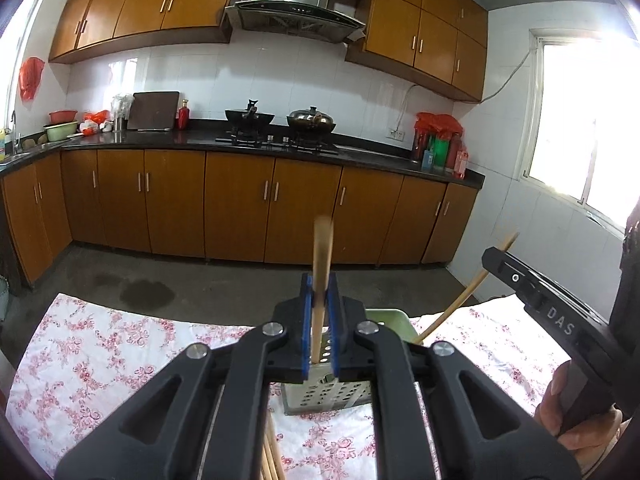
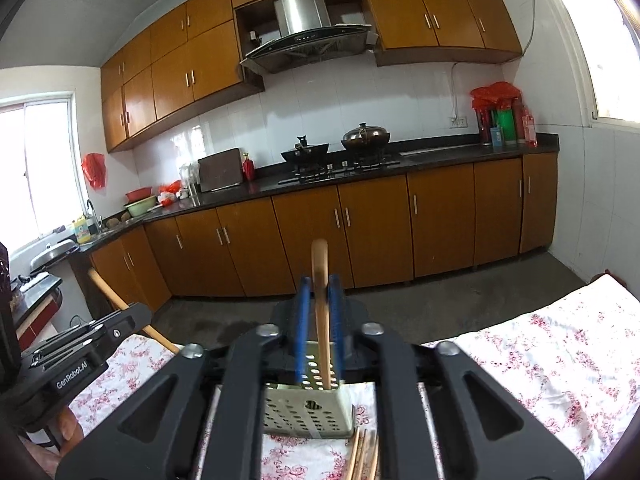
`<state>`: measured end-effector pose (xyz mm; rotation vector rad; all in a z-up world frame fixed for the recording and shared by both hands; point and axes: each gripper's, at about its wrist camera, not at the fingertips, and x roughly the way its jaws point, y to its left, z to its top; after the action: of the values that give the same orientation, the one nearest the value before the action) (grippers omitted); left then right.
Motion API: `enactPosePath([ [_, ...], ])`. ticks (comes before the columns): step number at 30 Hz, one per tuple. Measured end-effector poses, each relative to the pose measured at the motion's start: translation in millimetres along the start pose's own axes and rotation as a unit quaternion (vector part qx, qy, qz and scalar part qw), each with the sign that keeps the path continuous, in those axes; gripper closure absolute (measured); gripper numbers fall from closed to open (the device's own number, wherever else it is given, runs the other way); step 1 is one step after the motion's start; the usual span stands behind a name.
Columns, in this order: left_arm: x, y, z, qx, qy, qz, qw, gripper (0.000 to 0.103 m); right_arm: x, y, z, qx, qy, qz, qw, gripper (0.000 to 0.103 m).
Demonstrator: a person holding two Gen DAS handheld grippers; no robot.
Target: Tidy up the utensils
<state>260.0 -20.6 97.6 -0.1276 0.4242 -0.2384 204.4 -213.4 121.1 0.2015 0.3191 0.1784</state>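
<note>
A pale green perforated utensil holder point(image 1: 320, 396) stands on the flowered tablecloth point(image 1: 100, 360); it also shows in the right wrist view point(image 2: 308, 412). My left gripper point(image 1: 320, 292) is shut on a wooden chopstick point(image 1: 322, 248), held upright with its lower end over the holder. My right gripper point(image 2: 320, 292) is shut on another wooden chopstick point(image 2: 320, 272), also upright over the holder. The right gripper with its chopstick point(image 1: 472, 288) shows at the right of the left wrist view. Several loose chopsticks point(image 2: 364, 456) lie on the cloth in front of the holder.
The table ends at a grey floor point(image 1: 200, 276). Beyond it stand brown kitchen cabinets point(image 1: 240, 204), a dark counter with a stove and two pots point(image 1: 280, 120), and bottles point(image 1: 440, 148) at the right end.
</note>
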Motion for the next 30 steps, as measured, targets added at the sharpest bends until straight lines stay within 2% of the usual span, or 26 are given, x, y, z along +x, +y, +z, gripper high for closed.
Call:
enactPosePath([
  [2, -7, 4, -1, -0.004, -0.005, 0.001, 1.0000, 0.079, -9, 3, 1, -0.003, -0.008, -0.004, 1.000, 0.065],
  [7, -44, 17, 2, -0.022, -0.035, 0.002, 0.9992, 0.068, -39, -7, 3, 0.000, -0.017, -0.022, 1.000, 0.065],
  [10, -72, 32, -5, -0.040, -0.047, 0.013, 0.9980, 0.063, -57, -22, -9, 0.007, -0.003, -0.047, 0.999, 0.065],
  [12, -85, 42, -16, -0.049, -0.043, 0.030, 0.9975, 0.062, -62, -37, -32, 0.016, 0.030, -0.071, 0.997, 0.065],
  [14, -91, 53, -32, -0.053, -0.026, 0.049, 0.9970, 0.062, -54, -48, -61, 0.025, 0.084, -0.075, 0.993, 0.065],
  [15, -92, 59, -45, -0.052, -0.010, 0.065, 0.9965, 0.062, -48, -52, -77, 0.027, 0.115, -0.072, 0.990, 0.071],
  [16, -89, 63, -60, -0.050, 0.010, 0.079, 0.9956, 0.062, -39, -55, -102, 0.030, 0.158, -0.065, 0.985, 0.075],
  [17, -85, 68, -76, -0.049, 0.033, 0.087, 0.9945, 0.062, -34, -55, -116, 0.031, 0.183, -0.060, 0.981, 0.081],
  [18, -81, 71, -89, -0.048, 0.052, 0.091, 0.9934, 0.062, -28, -55, -139, 0.033, 0.221, -0.052, 0.973, 0.083],
  [20, -73, 76, -120, -0.051, 0.095, 0.095, 0.9896, 0.062, -23, -50, -168, 0.033, 0.257, -0.040, 0.965, 0.083],
  [26, -62, 74, -179, -0.049, 0.166, 0.078, 0.9818, 0.066, -12, -32, -199, 0.019, 0.294, -0.037, 0.955, 0.083],
  [28, -58, 70, -190, -0.044, 0.180, 0.070, 0.9801, 0.069, -7, -31, -203, 0.008, 0.296, -0.048, 0.954, 0.088],
  [29, -55, 69, -192, -0.042, 0.186, 0.067, 0.9794, 0.071, -7, -33, -202, 0.003, 0.296, -0.055, 0.954, 0.095],
  [30, -53, 67, -197, -0.039, 0.193, 0.062, 0.9785, 0.072, -6, -35, -201, -0.001, 0.293, -0.067, 0.954, 0.095],
])
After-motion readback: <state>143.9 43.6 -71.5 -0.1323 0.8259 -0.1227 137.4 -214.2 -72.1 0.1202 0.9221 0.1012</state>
